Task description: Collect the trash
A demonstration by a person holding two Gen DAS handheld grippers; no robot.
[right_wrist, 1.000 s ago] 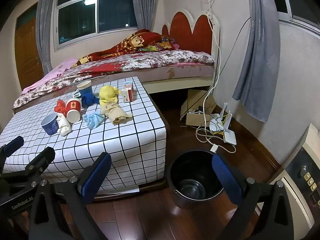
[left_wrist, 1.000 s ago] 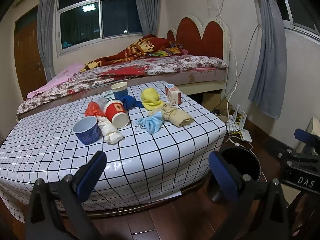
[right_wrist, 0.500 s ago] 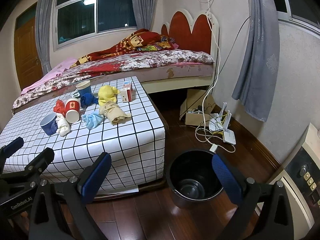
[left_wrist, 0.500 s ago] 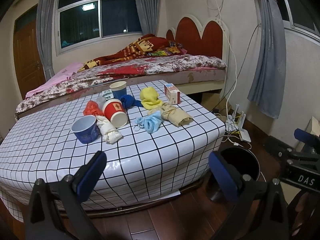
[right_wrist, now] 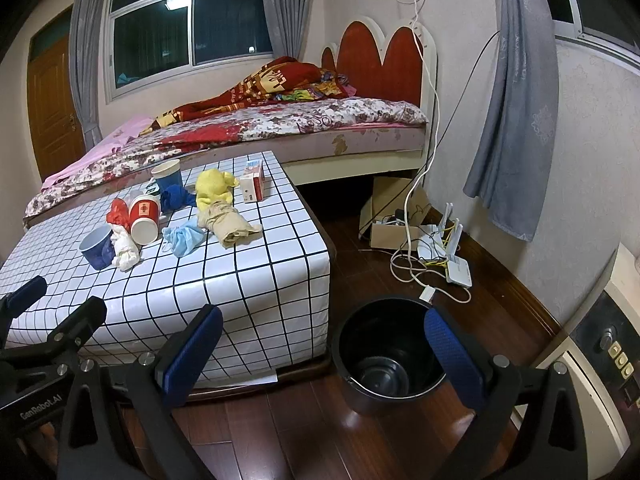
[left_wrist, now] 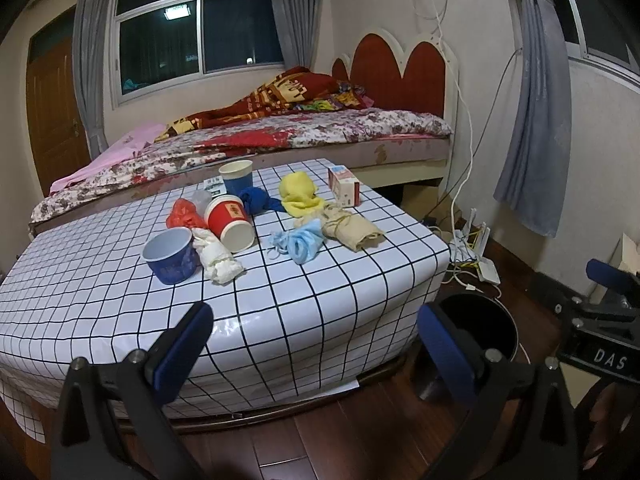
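Bedroom table (left_wrist: 280, 312) at twelve o'clock carries the trash: cups (left_wrist: 231, 222), rags (left_wrist: 298, 240), a carton (left_wrist: 344, 185). My left claw (left_wrist: 312, 344) and right claw (right_wrist: 324, 344) gape, holding nothing. Nothing seems collected yet; the bin (right_wrist: 390, 354) looks empty. Next I reach forward, picking one piece.

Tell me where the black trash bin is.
The black trash bin stands on the wooden floor, right of the checkered table, low centre in the right wrist view.
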